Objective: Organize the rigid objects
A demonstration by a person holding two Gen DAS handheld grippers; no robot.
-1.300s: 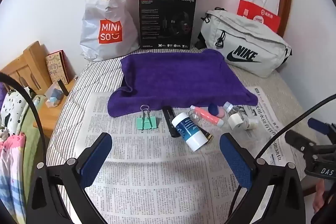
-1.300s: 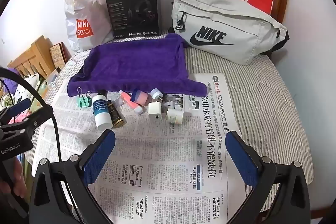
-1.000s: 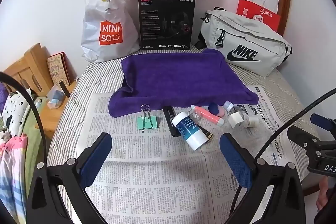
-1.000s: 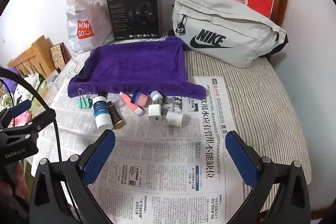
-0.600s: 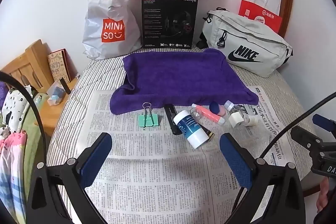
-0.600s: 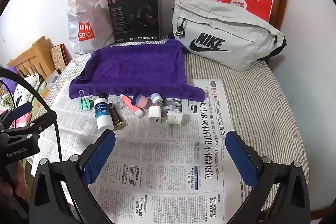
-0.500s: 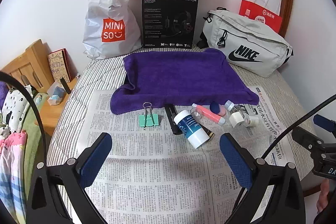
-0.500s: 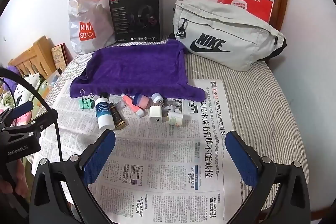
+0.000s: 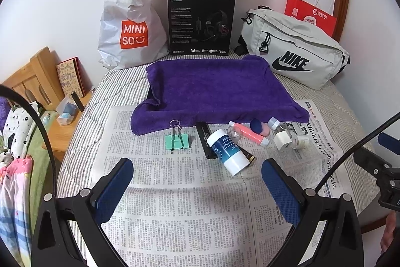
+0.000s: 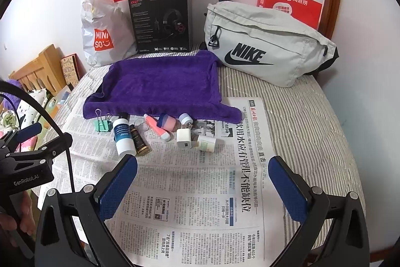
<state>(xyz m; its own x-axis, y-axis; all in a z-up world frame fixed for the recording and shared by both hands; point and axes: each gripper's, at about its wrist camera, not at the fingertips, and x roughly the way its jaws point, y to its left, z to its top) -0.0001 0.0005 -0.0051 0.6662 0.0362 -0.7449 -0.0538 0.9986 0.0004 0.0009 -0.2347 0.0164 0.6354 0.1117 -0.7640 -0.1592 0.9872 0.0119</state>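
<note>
small rigid items lie in a row on the newspaper (image 9: 180,192), along the near edge of the purple towel (image 9: 212,89): green binder clip (image 9: 177,140), white-and-blue bottle (image 9: 227,152), pink tube (image 9: 248,133), white charger (image 10: 183,138). left gripper (image 9: 197,179) and right gripper (image 10: 202,179): fingers wide apart, holding nothing, touching nothing.

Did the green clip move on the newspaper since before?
No. The green clip still lies just below the purple towel's front edge, left of the blue-and-white bottle; only the camera shifted slightly.
</note>
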